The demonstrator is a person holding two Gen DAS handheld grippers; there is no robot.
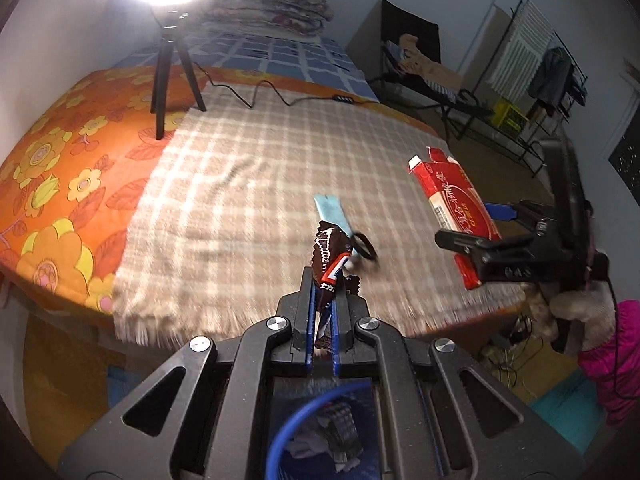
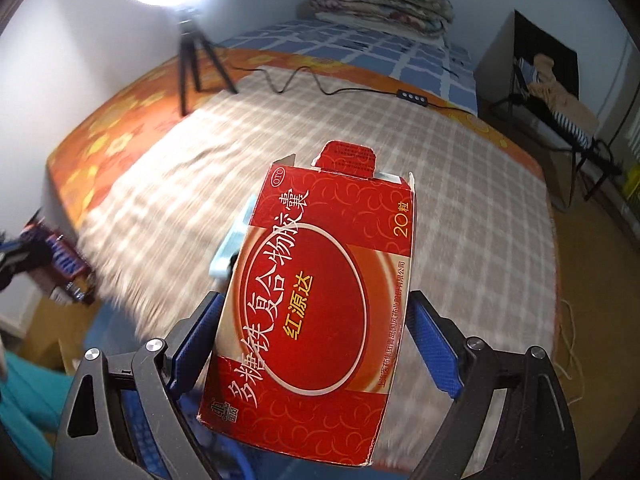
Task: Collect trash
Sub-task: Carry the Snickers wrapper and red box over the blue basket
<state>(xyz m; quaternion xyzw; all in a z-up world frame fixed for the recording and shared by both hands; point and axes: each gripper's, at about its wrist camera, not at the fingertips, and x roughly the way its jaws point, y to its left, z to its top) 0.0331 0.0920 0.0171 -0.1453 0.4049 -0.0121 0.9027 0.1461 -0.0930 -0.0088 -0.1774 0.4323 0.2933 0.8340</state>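
Observation:
My left gripper (image 1: 323,280) is shut on a brown candy wrapper (image 1: 329,258) and holds it above the near edge of the plaid blanket (image 1: 248,184). My right gripper (image 2: 316,312) is shut on a red medicine box (image 2: 320,300) with its top flap open; the box also shows in the left wrist view (image 1: 454,204), held above the bed's right edge. A light blue flat object (image 1: 332,212) with a black ring (image 1: 365,246) lies on the blanket just beyond the wrapper; it shows beside the box in the right wrist view (image 2: 236,240).
A ring light on a black tripod (image 1: 168,60) stands on the orange floral sheet (image 1: 60,152), its cable (image 1: 276,94) running across the bed. Folded quilts (image 1: 276,4) lie at the far end. A blue-rimmed bin (image 1: 324,432) sits below my left gripper. A drying rack (image 1: 532,64) stands at right.

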